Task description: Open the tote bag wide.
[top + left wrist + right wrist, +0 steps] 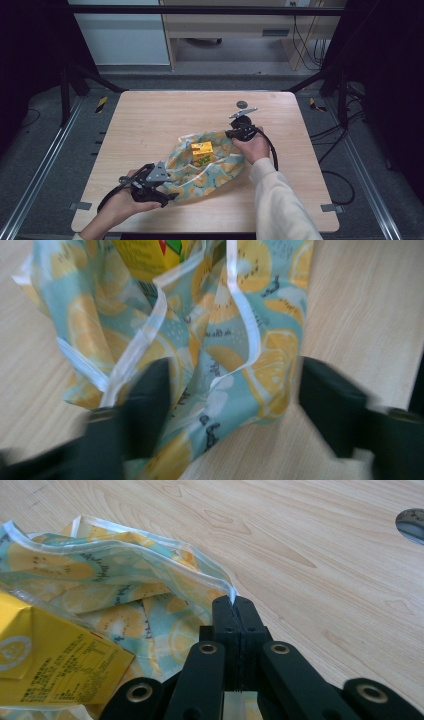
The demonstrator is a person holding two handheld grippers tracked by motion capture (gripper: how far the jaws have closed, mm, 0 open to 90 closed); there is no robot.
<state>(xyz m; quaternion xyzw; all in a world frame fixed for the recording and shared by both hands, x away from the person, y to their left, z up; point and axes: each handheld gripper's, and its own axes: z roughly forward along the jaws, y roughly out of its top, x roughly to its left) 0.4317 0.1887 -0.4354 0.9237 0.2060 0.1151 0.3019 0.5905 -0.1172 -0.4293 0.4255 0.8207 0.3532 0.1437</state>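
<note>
A fruit-printed cloth bag (212,175) with white piping lies open on the wooden table (150,120). Inside it stands a yellow carton (201,151), which the right gripper view catches at its lower left (55,665). My right gripper (232,134) is at the bag's far right rim, its jaws shut on the piped edge (233,607). At the near left end of the bag, my left gripper (167,196) is open. The bag's folds (225,365) lie loose between its blurred jaws (240,407), which stand well apart.
A small grey round disc (242,104) lies on the table behind the right gripper, and also appears at the top right of the right gripper view (412,525). Black frame posts stand at the table's far corners. Bare wood stretches behind the bag.
</note>
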